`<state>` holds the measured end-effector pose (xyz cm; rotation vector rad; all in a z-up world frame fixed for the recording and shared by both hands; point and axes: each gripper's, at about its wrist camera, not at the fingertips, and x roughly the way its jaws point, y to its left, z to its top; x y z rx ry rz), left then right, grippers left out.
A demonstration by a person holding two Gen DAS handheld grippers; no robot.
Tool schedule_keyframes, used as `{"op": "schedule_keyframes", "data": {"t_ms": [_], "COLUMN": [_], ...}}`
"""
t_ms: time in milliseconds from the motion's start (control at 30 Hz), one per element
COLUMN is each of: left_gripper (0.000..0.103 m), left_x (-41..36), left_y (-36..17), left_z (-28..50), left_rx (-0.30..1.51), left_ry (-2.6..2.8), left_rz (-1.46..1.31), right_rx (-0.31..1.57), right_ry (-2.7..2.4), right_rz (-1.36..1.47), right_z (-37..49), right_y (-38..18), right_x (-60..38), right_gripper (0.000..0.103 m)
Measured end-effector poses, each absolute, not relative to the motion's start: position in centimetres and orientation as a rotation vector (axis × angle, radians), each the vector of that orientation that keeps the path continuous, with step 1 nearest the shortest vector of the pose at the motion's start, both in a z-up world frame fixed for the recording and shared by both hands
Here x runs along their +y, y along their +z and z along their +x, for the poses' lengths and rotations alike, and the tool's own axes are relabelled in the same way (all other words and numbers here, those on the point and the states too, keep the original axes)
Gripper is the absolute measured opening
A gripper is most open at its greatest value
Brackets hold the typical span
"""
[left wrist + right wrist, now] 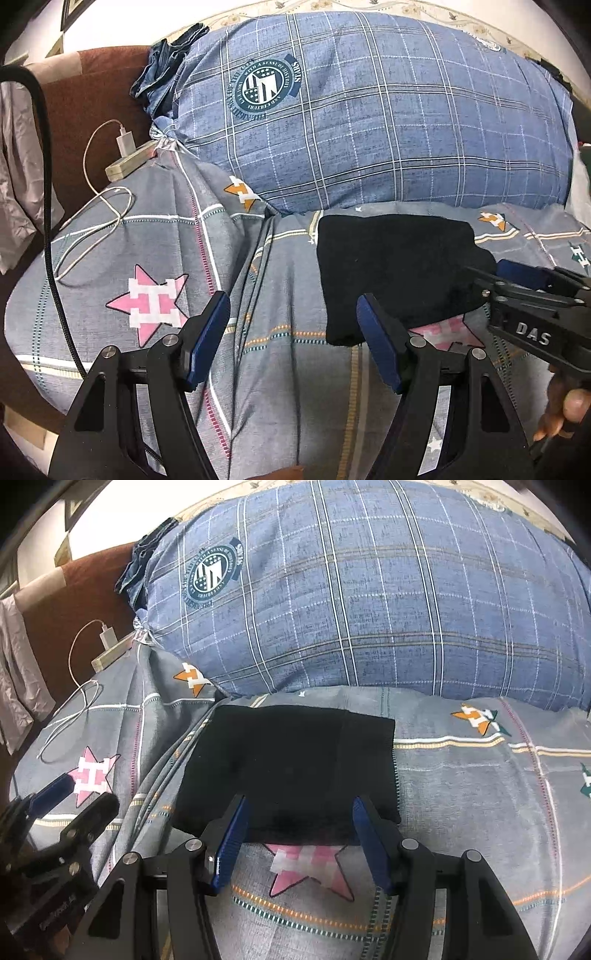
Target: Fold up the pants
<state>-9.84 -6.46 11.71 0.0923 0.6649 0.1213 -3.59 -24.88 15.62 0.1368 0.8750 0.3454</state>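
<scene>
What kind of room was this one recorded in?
Most likely a bedroom: the black pants lie folded on a bed with a star-patterned sheet, a large plaid pillow behind, and a phone charger alongside.

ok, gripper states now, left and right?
Left gripper: jaws open, holding nothing.
Right gripper: jaws open, empty, at the near edge of the folded black pants.

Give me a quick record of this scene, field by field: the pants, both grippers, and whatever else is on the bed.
pants: black pants, folded into a compact rectangle, lying flat on the sheet
left gripper: open, empty, beside the pants, over the sheet
right gripper: open, empty, at the near edge of the pants
pillow: blue plaid pillow, behind the pants
cable: white cable looped on the sheet, plugged into a power strip
task state: pants look folded
</scene>
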Motion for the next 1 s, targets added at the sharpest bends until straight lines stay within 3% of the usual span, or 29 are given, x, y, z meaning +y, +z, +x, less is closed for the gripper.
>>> {"op": "schedule_keyframes", "data": {"t_ms": [1000], "left_gripper": [0.072], "left_x": [-6.7], "left_y": [10.9], "left_z": [-6.3], "left_rx": [0.710], "left_ry": [0.043], "left_rz": [-0.003], "right_rx": [0.875], "right_ry": [0.313], "right_rz": [0.134], "right_z": [-4.0], "right_y": [15.2], "right_x": [-25.8], "right_gripper": [0.056]}}
